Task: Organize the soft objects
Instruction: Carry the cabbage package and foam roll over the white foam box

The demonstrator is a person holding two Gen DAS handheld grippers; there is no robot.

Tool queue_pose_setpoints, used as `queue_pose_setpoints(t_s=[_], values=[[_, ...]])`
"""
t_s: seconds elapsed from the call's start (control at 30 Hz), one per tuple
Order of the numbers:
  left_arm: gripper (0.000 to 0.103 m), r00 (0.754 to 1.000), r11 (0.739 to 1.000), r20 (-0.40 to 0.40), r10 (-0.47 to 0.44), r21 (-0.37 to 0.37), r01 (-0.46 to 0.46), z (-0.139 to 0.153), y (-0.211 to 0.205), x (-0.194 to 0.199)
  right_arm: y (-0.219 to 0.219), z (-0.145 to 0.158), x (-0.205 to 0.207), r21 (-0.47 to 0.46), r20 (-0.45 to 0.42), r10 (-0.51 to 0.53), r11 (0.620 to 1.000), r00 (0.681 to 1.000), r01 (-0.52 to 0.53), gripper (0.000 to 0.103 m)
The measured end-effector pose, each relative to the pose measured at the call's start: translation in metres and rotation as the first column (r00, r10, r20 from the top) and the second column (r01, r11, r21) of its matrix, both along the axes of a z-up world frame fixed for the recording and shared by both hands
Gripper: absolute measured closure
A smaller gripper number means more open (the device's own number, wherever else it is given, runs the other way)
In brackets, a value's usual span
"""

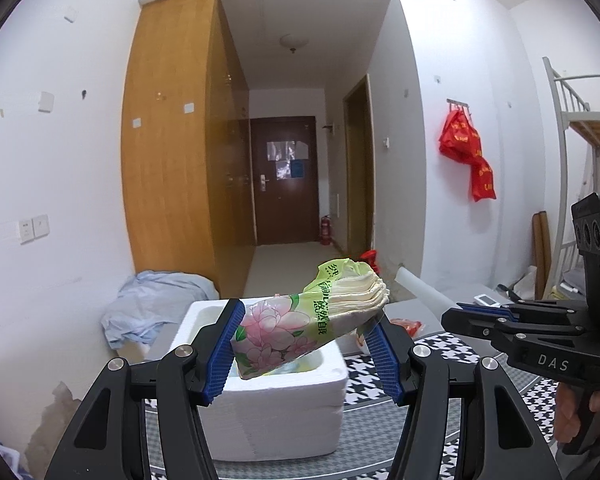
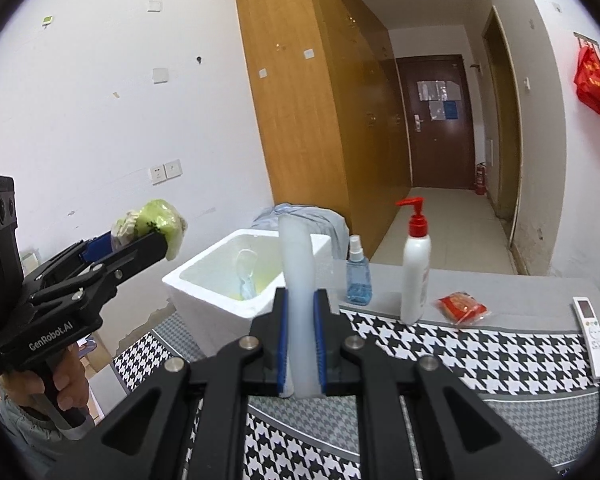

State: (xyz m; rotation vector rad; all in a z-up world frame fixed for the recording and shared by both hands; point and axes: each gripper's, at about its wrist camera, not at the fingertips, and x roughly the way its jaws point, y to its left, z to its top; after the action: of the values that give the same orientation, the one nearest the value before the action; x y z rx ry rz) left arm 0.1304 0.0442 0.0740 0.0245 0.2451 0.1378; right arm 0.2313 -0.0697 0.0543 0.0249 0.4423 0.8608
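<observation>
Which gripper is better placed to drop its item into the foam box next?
Probably the left gripper: its tissue pack hangs right above the foam box opening. The right gripper, shut on a white roll, sits further back from the box.

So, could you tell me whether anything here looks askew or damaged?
The tissue pack in the left gripper is held tilted above the foam box, its open end spilling fanned sheets. Low on the wall, the paint looks peeled and stained.
</observation>
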Motion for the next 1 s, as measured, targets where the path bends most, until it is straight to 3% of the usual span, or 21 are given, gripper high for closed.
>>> queue_pose_setpoints(t_s=[1.0], values=[[0.042,0.99,0.989,-0.026,0.142,-0.035,-0.143,-0.008,0.058,-0.003,0.078,-0.001,0.004,-0.077,0.0,0.122,0.99,0.993,-0.122,0.088]])
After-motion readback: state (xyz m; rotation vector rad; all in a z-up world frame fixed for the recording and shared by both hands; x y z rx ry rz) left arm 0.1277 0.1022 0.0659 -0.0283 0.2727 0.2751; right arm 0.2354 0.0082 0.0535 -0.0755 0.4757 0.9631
